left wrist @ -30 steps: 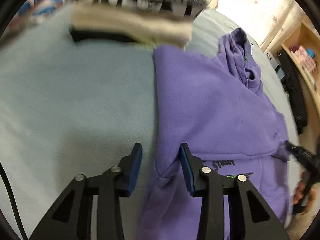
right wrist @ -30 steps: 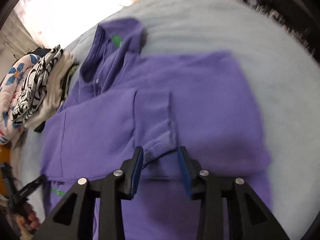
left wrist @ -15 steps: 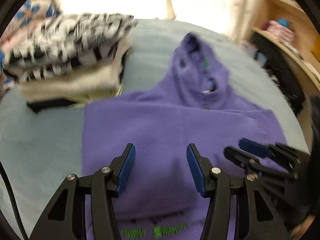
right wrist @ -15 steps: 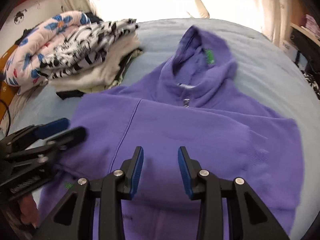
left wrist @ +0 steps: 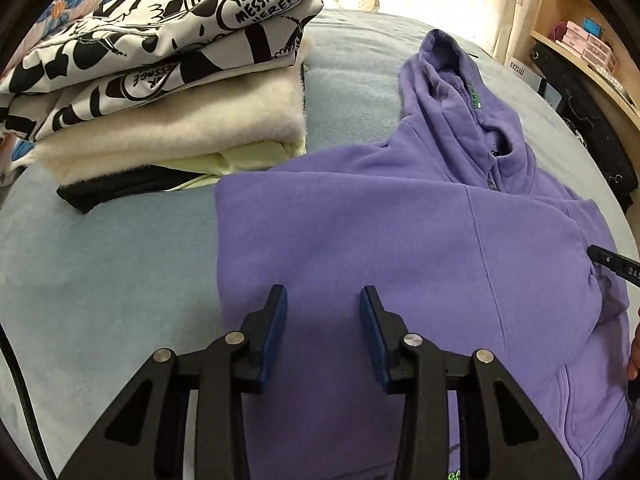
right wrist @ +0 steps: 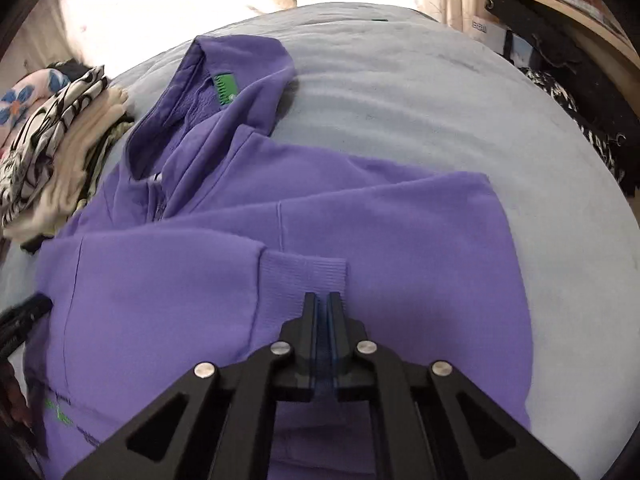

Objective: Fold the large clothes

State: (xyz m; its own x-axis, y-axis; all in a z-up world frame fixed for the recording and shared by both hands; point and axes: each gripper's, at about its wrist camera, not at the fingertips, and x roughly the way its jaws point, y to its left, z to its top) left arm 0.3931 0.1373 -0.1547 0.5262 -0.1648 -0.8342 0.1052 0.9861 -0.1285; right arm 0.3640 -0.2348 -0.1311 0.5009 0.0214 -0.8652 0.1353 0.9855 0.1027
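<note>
A purple hoodie (left wrist: 400, 240) lies flat on the bed, hood (left wrist: 460, 92) pointing away, both sleeves folded in across the body. My left gripper (left wrist: 322, 300) hovers over the hoodie's left part near its folded edge. Its jaws are closing, and no fabric is pinched between the pads. In the right wrist view the hoodie (right wrist: 400, 220) fills the middle, with a ribbed cuff (right wrist: 304, 276) lying on it. My right gripper (right wrist: 323, 297) is shut, its tips at the cuff's near edge; I see no cloth between the pads. Its tip (left wrist: 600, 256) also shows at the left view's right edge.
A stack of folded clothes (left wrist: 160, 80), black-and-white print on top, sits left of the hoodie and shows again in the right wrist view (right wrist: 52, 140). The grey-blue bed cover (right wrist: 440, 100) stretches to the right. A wooden shelf (left wrist: 580, 40) and dark bags (right wrist: 580, 112) stand beyond the bed's right edge.
The right jaws went from apart to shut, and that gripper moved right onto the cuff. The left gripper swung from the hoodie's left edge onto its body; its jaws widened, then narrowed.
</note>
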